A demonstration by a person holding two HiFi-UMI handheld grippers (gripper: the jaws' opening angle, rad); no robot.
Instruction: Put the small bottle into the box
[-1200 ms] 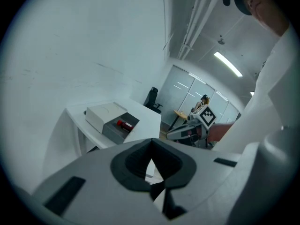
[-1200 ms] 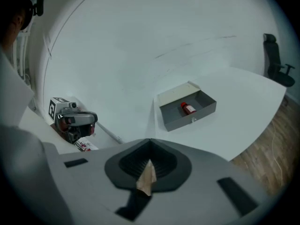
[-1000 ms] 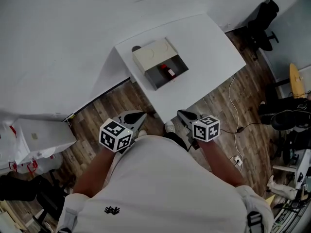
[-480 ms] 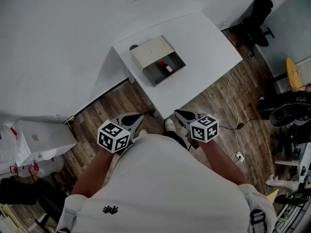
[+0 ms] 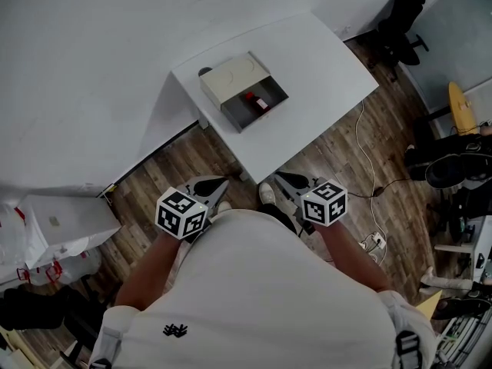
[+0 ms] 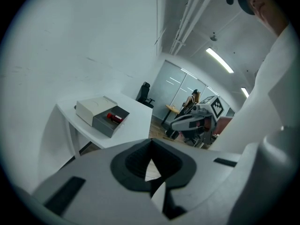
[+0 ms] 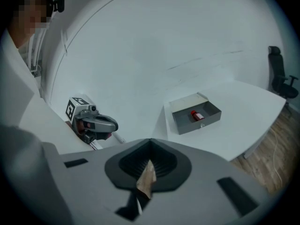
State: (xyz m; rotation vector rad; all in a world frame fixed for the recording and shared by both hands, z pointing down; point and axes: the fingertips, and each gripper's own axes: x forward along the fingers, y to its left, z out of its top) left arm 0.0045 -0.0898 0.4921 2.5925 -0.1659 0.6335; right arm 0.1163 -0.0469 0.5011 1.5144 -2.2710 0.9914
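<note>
A pale box point(image 5: 228, 77) stands on the white table point(image 5: 323, 60) with its grey drawer point(image 5: 257, 106) pulled open. The small red bottle point(image 5: 253, 100) lies inside the drawer. The left gripper view also shows the bottle point(image 6: 113, 117) in the drawer point(image 6: 110, 122), and so does the right gripper view, where the bottle point(image 7: 196, 115) lies in the drawer point(image 7: 197, 118). My left gripper point(image 5: 220, 184) and right gripper point(image 5: 284, 179) are held close to the person's body, off the table's near edge. Both are shut and hold nothing.
A small dark object point(image 5: 204, 72) sits behind the box. A black office chair point(image 5: 401, 21) stands right of the table, with cables point(image 5: 370, 183) on the wooden floor below it. White bags and a bin point(image 5: 54, 225) are at the left.
The table and box have drifted a little up and left in the head view as the head moved. Both grippers stay in place, shut.
</note>
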